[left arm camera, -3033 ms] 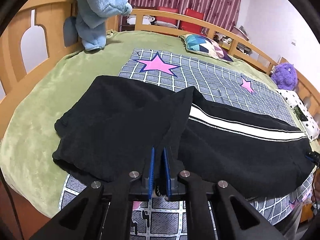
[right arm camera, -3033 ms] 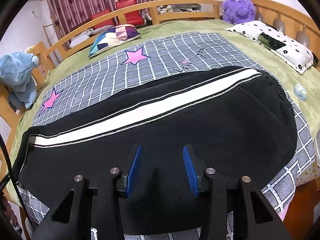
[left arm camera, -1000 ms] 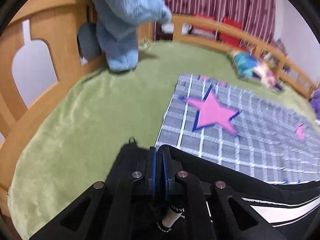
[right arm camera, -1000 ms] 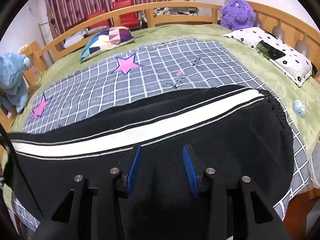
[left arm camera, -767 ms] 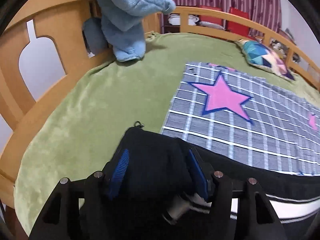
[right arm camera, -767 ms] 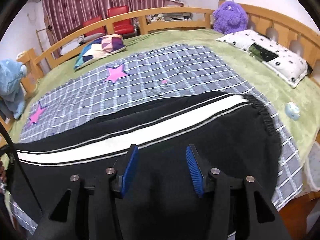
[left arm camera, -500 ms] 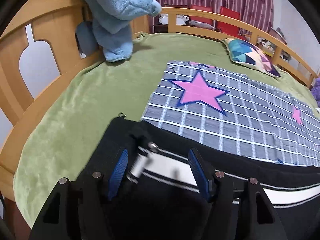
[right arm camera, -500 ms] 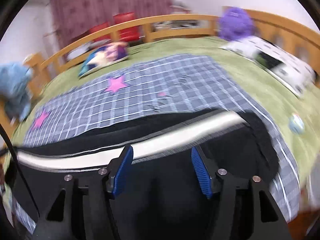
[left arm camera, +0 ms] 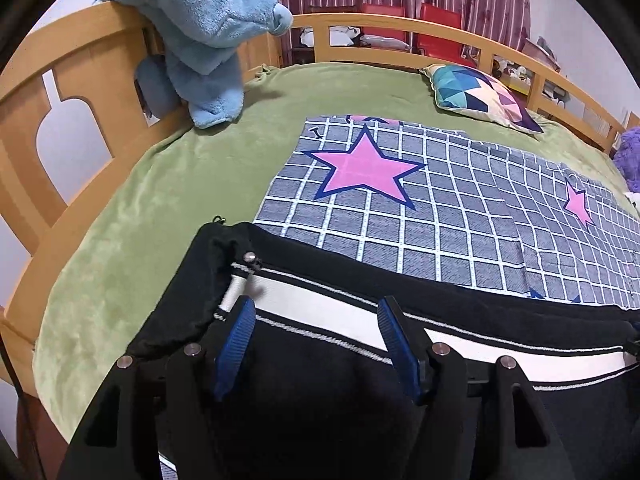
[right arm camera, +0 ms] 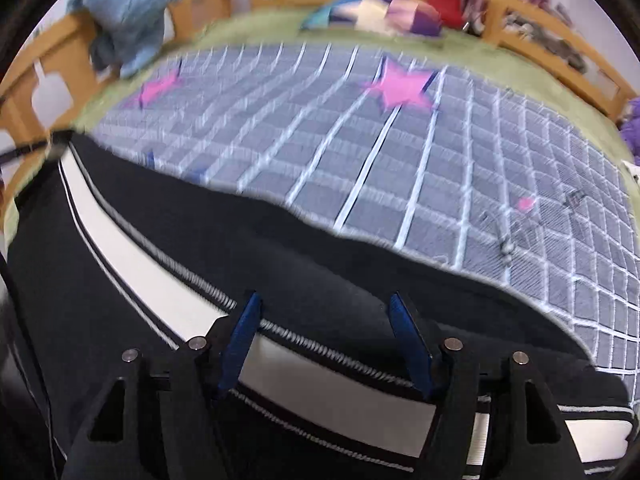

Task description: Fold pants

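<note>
Black pants (left arm camera: pixel 320 376) with a white side stripe (left arm camera: pixel 320 308) lie folded lengthwise along the near edge of the bed, leg cuff at the left. My left gripper (left arm camera: pixel 316 320) is open and empty, just above the cuff end over the stripe. In the right wrist view, which is blurred, the pants (right arm camera: pixel 312 280) stretch from far left to lower right. My right gripper (right arm camera: pixel 326 316) is open and empty, low over the stripe (right arm camera: pixel 160 292) near the middle of the pants.
A grey checked sheet with pink stars (left arm camera: pixel 440 216) covers a green blanket (left arm camera: pixel 172 184). A blue plush toy (left arm camera: pixel 200 40) hangs on the wooden rail (left arm camera: pixel 72 92) at left. A patterned pillow (left arm camera: pixel 480 96) lies far back. A purple plush (left arm camera: pixel 628 156) sits at right.
My left gripper let go of the pant cuff, opened and drew back a little. My right gripper stayed open and swung left along the stripe, toward the middle of the pants.
</note>
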The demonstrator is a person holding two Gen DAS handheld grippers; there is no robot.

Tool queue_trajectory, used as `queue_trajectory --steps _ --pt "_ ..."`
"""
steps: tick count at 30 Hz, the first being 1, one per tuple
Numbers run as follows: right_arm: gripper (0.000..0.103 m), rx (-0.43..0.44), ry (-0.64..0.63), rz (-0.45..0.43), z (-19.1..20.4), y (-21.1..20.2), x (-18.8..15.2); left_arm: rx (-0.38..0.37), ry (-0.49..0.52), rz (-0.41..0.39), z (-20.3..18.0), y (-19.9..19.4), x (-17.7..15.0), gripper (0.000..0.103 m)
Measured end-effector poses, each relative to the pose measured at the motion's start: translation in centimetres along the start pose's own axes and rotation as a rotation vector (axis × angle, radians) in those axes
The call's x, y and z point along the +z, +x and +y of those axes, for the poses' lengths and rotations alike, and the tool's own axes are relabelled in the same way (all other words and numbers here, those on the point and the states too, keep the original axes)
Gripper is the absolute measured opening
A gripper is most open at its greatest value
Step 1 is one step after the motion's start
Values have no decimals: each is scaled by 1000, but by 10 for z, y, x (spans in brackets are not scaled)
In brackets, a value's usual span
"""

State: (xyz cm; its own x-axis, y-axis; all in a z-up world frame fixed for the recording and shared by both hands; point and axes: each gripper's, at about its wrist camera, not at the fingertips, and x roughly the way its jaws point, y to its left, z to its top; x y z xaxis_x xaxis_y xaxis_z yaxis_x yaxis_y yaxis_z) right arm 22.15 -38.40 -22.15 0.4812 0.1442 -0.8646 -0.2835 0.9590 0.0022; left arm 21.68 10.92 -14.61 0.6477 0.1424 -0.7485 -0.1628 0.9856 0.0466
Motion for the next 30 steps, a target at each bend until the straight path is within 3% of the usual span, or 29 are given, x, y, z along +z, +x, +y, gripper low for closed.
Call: queue_trajectory --steps 2,3,4,6,12,13,17,21,25,30 --pt "46 -23 -58 -15 11 2 -5 0 -5 -3 5 -1 -2 62" --pt "24 -2 -64 -20 13 2 -6 0 -8 -2 6 -1 -2 62" --pt "8 -17 -66 -38 15 0 -5 -1 -15 0 9 0 -4 62" --pt "5 -19 -39 -61 13 -8 -2 -7 -27 4 15 1 -6 62" --pt "5 -40 17 -207 8 -48 26 6 -54 8 36 -1 -14 62" --pt "5 -48 29 -200 6 -43 30 10 -59 13 39 0 -15 62" --pt "9 -103 20 -20 3 16 31 26 -75 25 55 2 -22 62" --pt "23 -158 15 -45 12 11 28 41 -106 35 79 6 -28 62" --pt "32 -153 93 -86 15 -20 26 -17 -145 27 96 16 -23 62" --pt "34 -169 182 -132 22 -51 6 -120 -113 49 89 49 0 62"
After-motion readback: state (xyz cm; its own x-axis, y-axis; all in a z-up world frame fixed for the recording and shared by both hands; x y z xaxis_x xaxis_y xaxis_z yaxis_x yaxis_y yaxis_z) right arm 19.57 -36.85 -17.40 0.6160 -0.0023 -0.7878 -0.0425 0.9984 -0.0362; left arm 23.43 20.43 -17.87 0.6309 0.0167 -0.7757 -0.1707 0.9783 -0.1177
